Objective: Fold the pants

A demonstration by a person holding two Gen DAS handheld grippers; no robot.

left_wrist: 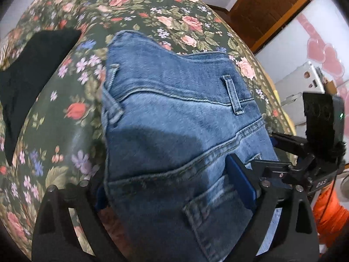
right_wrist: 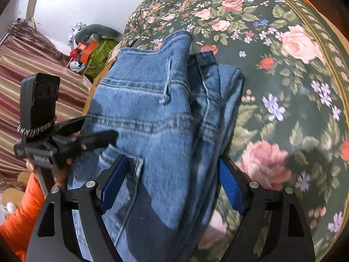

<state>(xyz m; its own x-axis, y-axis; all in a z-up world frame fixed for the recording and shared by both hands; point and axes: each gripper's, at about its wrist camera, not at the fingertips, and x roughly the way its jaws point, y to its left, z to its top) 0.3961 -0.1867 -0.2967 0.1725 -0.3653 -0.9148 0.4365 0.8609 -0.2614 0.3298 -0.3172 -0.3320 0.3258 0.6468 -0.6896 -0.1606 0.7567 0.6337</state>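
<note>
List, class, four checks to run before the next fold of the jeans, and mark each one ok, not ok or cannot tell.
1. Left tool straddles the jeans with denim between its blue pads: ok.
2. Right tool straddles the same bundle: ok.
3. Whether either tool is actually clamped on the denim: cannot tell.
4. Jeans already doubled over, layers stacked on the floral cloth: ok.
5. Black garment lies apart from the jeans: ok.
6. Edges lined up neatly: not ok, an inner layer sticks out on one side.
</note>
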